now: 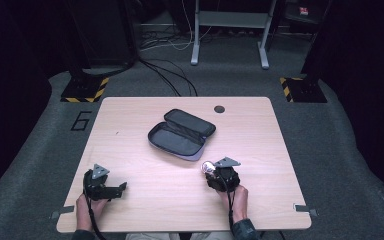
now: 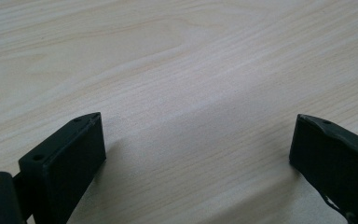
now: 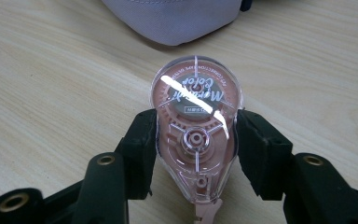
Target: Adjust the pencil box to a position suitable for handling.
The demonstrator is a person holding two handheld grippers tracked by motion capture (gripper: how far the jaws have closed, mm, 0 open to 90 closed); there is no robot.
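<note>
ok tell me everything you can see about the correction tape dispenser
The correction tape dispenser is a teardrop-shaped clear plastic shell over pinkish inner gears and a tape reel, with white script lettering on its round end. The right gripper clamps its two sides, round end pointing away toward the open pencil case, narrow tip toward the hand. It sits low over the wooden table.

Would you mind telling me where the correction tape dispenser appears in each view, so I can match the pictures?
High view: the tape dispenser sits right of centre, at the right gripper's tip, just below the open pouch.
Left gripper view: not in it; bare table.
Right gripper view: centre, clamped between the fingers.
Shared landmark: the pouch's grey edge, just beyond the dispenser.
</note>
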